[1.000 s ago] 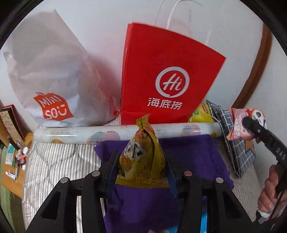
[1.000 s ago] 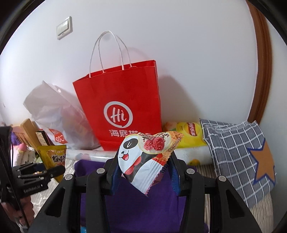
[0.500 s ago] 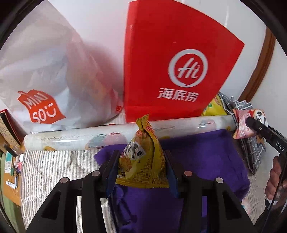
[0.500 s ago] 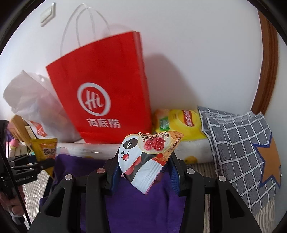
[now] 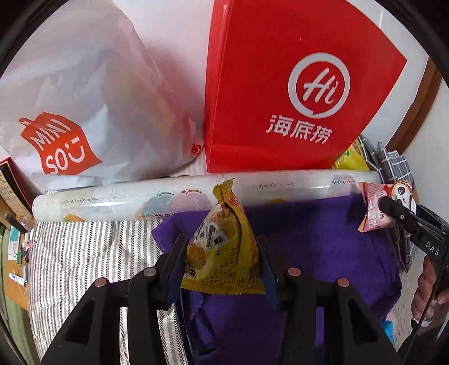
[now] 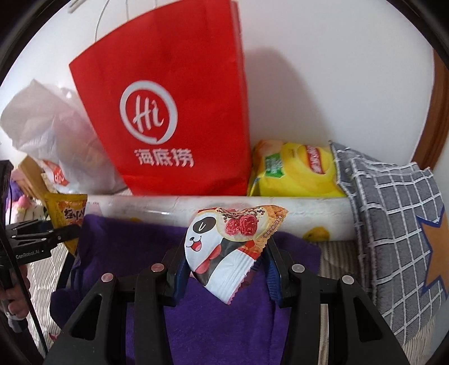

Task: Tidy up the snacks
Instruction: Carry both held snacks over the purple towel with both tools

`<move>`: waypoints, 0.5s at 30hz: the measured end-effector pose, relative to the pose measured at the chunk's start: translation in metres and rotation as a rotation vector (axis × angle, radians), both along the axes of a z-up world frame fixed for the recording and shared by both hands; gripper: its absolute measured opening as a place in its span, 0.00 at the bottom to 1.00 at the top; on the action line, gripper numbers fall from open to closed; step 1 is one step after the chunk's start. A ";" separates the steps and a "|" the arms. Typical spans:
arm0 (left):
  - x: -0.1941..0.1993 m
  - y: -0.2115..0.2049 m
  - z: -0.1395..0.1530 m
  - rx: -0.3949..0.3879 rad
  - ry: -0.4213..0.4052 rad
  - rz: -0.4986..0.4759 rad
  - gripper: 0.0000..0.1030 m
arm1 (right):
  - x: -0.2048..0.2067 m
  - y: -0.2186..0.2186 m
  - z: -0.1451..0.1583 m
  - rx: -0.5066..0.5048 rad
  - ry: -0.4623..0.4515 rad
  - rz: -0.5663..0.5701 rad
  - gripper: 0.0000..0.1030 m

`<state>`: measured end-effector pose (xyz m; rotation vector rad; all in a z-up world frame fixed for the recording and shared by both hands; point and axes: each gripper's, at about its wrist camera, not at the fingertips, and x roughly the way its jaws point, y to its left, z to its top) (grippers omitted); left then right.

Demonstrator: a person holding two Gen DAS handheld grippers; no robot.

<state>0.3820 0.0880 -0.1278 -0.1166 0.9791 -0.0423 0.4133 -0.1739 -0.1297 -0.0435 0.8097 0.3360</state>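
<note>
White wall behind [image 5: 174,25], striped bedding [image 5: 84,247] underneath with a purple cloth [image 5: 322,252] spread over it.

Left wrist view first. Left gripper [image 5: 221,261] clamped tight on a yellow snack packet [image 5: 224,252], held upright above the purple cloth, crimped top poking up in front of a long printed roll [image 5: 140,196] lying crosswise. Behind the roll, a white Miniso bag [image 5: 84,92] on the left, touching a red Haidilao paper bag [image 5: 294,84] on the right. Off at the right edge, right gripper [image 5: 393,207] pinching a panda snack packet [image 5: 376,207], up over the far end of the roll. Grey checked cushion [image 5: 393,160] peeking out behind it, plus a sliver of something yellow next to the red bag. Brown wooden trim [image 5: 415,106] curving up the right side.

Right wrist view now. Right gripper [image 6: 224,266] squeezed shut on the panda snack packet [image 6: 227,244], tilted, lower corner hanging down between the fingers [image 6: 272,269], above the purple cloth [image 6: 196,323]. Same roll [image 6: 280,207] across the middle. Red Haidilao paper bag [image 6: 174,112] standing behind it, a yellow chip bag [image 6: 294,171] just beside it on the right, leaning into the grey checked cushion [image 6: 393,219] with an orange star on it. White Miniso bag [image 6: 47,126] crumpled on the left. Left gripper [image 6: 59,233] coming in from the left edge, gripping the yellow snack packet [image 6: 67,216] by the end of the roll.
</note>
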 end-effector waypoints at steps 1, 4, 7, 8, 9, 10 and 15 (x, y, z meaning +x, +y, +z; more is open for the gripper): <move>-0.001 -0.001 -0.001 0.001 0.005 -0.002 0.44 | 0.001 0.002 -0.004 -0.002 0.008 0.009 0.45; 0.000 -0.004 -0.004 0.009 0.022 -0.007 0.44 | 0.005 0.006 -0.014 -0.018 0.036 0.018 0.45; 0.001 -0.005 -0.008 0.011 0.038 -0.008 0.44 | 0.008 0.007 -0.020 -0.005 0.064 0.027 0.45; 0.002 -0.005 -0.010 0.009 0.043 -0.004 0.44 | 0.008 0.008 -0.022 -0.003 0.070 0.033 0.45; 0.003 -0.004 -0.012 0.003 0.051 0.006 0.44 | 0.008 0.010 -0.023 -0.003 0.074 0.038 0.45; 0.004 -0.003 -0.014 0.000 0.057 0.010 0.44 | 0.008 0.011 -0.024 -0.003 0.076 0.045 0.45; 0.005 -0.005 -0.022 -0.010 0.085 0.011 0.44 | 0.006 0.018 -0.025 -0.008 0.080 0.074 0.45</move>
